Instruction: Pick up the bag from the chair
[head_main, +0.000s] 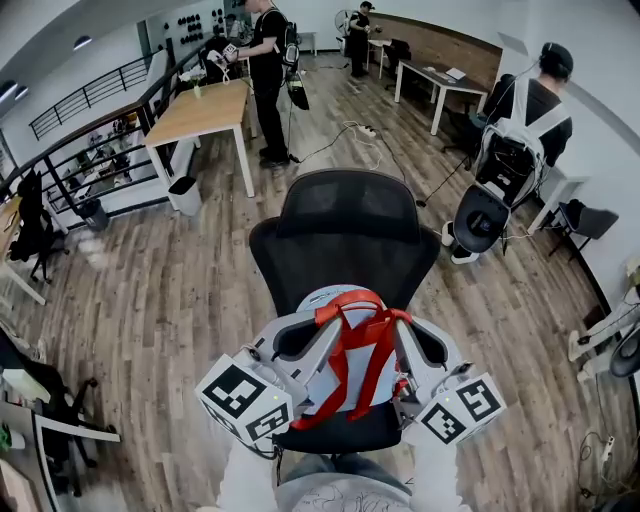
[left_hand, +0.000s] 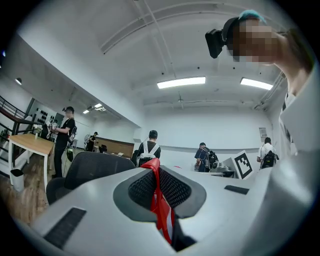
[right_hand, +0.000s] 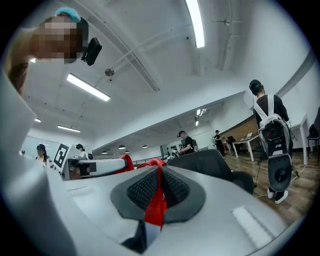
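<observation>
A pale grey bag (head_main: 335, 372) with red straps (head_main: 352, 298) hangs low over the seat of a black mesh office chair (head_main: 345, 215), right in front of me. Whether it still touches the seat is hidden. My left gripper (head_main: 318, 322) is shut on the red strap (left_hand: 161, 210) at the bag's left. On the bag's right side, my right gripper (head_main: 403, 322) is shut on the red strap (right_hand: 156, 209) as well. In the left gripper view the left gripper (left_hand: 159, 190) has its jaws pressed together on the webbing. The right gripper (right_hand: 159, 187) shows the same in its own view.
A wooden table (head_main: 200, 112) stands at the back left with a person (head_main: 266, 70) beside it. A person with a backpack (head_main: 520, 130) stands at the right near a second chair (head_main: 480, 220). A cable and power strip (head_main: 362, 132) lie on the wood floor behind the chair.
</observation>
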